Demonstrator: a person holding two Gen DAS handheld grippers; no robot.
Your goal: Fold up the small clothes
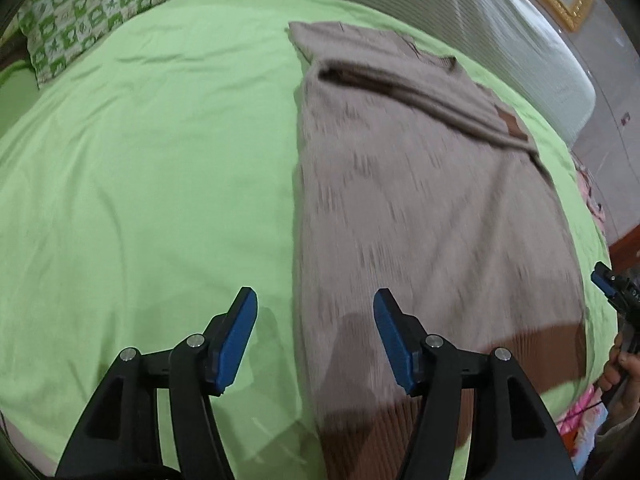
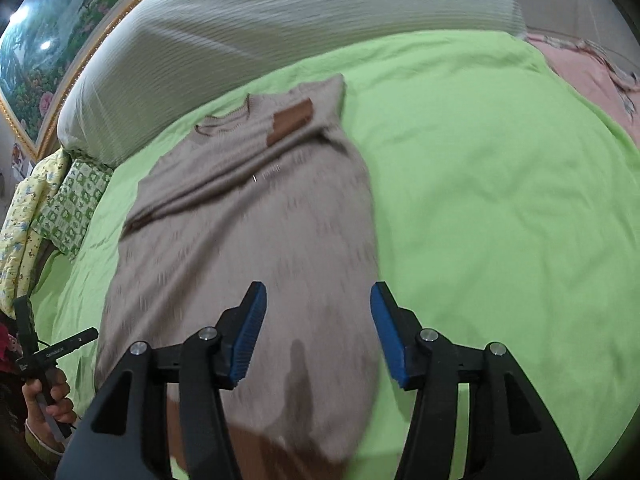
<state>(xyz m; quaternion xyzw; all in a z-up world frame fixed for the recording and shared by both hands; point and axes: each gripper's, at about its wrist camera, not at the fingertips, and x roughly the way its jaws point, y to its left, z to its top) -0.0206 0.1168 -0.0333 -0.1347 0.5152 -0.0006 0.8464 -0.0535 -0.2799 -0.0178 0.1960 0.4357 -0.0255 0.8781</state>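
Observation:
A beige knit sweater (image 1: 420,200) lies flat on the green bed sheet (image 1: 140,160), sides folded in, brown hem nearest me. It also shows in the right wrist view (image 2: 248,240), with a brown patch (image 2: 290,122) near the collar. My left gripper (image 1: 316,300) is open and empty, above the sweater's left edge near the hem. My right gripper (image 2: 318,296) is open and empty, above the sweater's right edge near the hem. The right gripper's tip shows at the left wrist view's right edge (image 1: 604,280).
A green-patterned pillow (image 1: 88,12) lies at the bed's far left. A white ribbed headboard cushion (image 2: 280,20) runs along the back, under a gold-framed picture (image 2: 48,60). Pink bedding (image 2: 592,76) lies at the far right. The sheet (image 2: 500,200) spreads wide beside the sweater.

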